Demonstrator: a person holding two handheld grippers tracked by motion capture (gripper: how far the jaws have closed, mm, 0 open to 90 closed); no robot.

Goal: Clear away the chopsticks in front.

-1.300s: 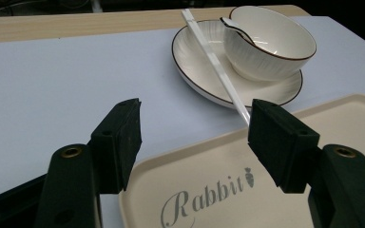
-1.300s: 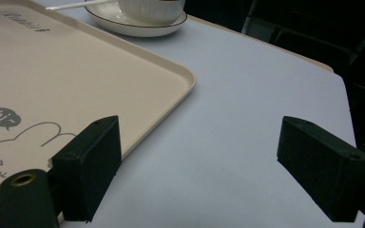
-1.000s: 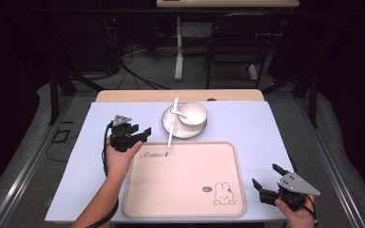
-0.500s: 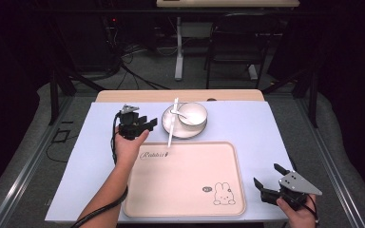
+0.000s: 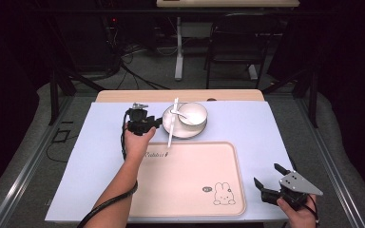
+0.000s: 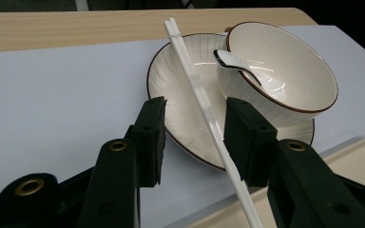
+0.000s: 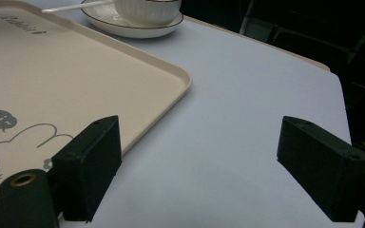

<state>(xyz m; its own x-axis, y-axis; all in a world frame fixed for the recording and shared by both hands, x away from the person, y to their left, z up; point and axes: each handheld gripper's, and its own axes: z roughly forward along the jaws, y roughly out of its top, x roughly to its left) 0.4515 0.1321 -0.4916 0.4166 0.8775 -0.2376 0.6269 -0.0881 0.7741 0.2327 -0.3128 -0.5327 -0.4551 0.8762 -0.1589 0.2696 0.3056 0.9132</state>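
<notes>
A: Materials checked?

B: Yes. A pair of white chopsticks [image 6: 204, 114], thin, straight and smooth, was seen laid slantwise across a ribbed cream plate [image 6: 180, 95] with a dark rim. The far ends rested on the plate's back edge; the near ends ran over the front rim toward a beige tray [image 5: 190, 180].

A: On the plate?

B: A glossy round bowl [image 6: 285, 71], cream with a brown rim, was set on its right side as the left tool view has it. A white spoon [image 6: 235, 64] with a dark edge was leaned inside it.

A: Left tool?

B: The left tool [image 6: 195, 137] was held at the plate's near left edge, matte black blocky jaws half apart. The jaws had just been closing; the chopsticks were seen between them, close by the right-hand jaw. Whether that jaw touched them could not be told. No grip was shown.

A: Right tool?

B: The right tool [image 5: 272, 178] was held wide and nothing was gripped, over the pale lilac surface [image 5: 100, 142] just beside the tray's near right corner, well apart from the plate.

A: Tray?

B: Flat, matte, rounded corners, raised lip; a rabbit drawing [image 5: 224, 194] was printed near that corner and lettering at the far left corner.

A: In the way?

B: The bowl was stood just beside the chopsticks, and the tray's lip was under their near ends. A black cable [image 5: 104, 206] was trailed along the left forearm.
</notes>
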